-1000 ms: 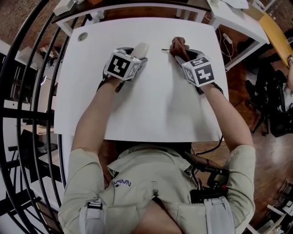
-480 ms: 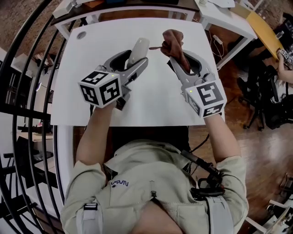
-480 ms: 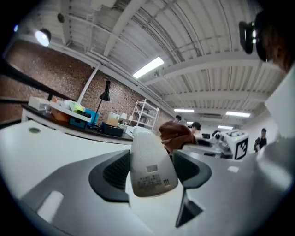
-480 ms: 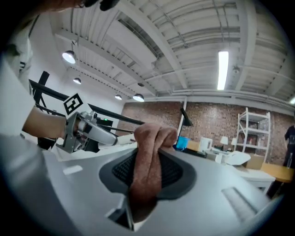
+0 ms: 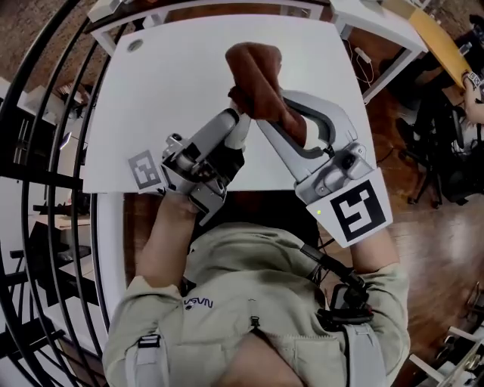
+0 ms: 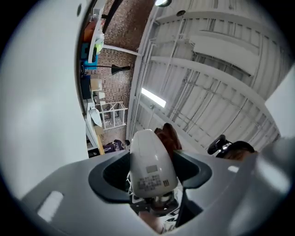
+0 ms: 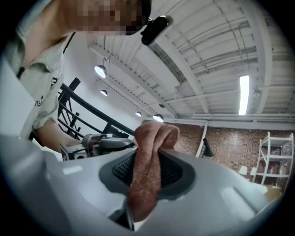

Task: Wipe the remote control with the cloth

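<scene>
Both grippers are raised off the white table [image 5: 166, 83], close to my chest. My left gripper [image 5: 231, 130] is shut on a white remote control [image 5: 240, 131], which it grips at the sides. In the left gripper view the remote's [image 6: 150, 161] labelled back faces the camera between the jaws of the left gripper [image 6: 150, 169]. My right gripper [image 5: 265, 113] is shut on a brown cloth [image 5: 255, 75]. The bunched cloth [image 7: 148, 170] sticks out past the right gripper [image 7: 147, 174] and sits against the remote's far end. The cloth [image 6: 168, 136] shows just behind the remote.
A black curved railing [image 5: 45, 151] runs along the left. A second white table [image 5: 378, 23] stands at the top right, with a cable [image 5: 364, 62] hanging between the tables. Chairs and a person's arm [image 5: 473, 91] are at the far right.
Both grippers have lifted off the table and come toward me. The left one rolled over with the remote. The cloth and the remote have come together.
</scene>
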Tool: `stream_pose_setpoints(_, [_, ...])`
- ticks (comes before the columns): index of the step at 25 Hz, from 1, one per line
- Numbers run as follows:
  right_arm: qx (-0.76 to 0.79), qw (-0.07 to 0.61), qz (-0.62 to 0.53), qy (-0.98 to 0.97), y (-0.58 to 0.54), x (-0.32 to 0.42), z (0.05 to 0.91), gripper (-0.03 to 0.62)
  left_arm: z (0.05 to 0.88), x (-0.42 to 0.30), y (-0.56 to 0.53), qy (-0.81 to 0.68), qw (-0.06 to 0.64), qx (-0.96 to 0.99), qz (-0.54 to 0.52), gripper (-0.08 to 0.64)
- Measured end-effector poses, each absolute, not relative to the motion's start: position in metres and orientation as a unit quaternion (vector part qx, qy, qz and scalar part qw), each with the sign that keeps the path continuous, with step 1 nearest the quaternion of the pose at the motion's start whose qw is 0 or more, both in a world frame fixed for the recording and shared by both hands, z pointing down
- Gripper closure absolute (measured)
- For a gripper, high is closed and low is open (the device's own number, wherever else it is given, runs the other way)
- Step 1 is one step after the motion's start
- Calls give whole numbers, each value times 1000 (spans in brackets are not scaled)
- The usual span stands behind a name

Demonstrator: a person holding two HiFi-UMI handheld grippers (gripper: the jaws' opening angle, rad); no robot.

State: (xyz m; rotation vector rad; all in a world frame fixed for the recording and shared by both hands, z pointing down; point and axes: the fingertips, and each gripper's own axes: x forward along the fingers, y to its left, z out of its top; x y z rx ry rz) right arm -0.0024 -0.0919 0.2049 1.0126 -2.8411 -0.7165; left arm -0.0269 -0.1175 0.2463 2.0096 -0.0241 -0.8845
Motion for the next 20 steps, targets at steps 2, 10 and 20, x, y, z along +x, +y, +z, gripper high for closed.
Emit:
stream_pose_setpoints(2, [306, 30, -218, -926, -83, -11, 219, 495, 250, -28, -122, -15, 465, 805, -368, 260])
stream_pose_setpoints(10, [208, 35, -131, -969, -58, -13, 262, 498, 265, -44, -139, -24, 494, 761, -420, 259])
stream_pose_setpoints(20, [278, 50, -134, -950, -116, -2, 274, 497, 271, -31, -142, -93, 434, 825, -350, 259])
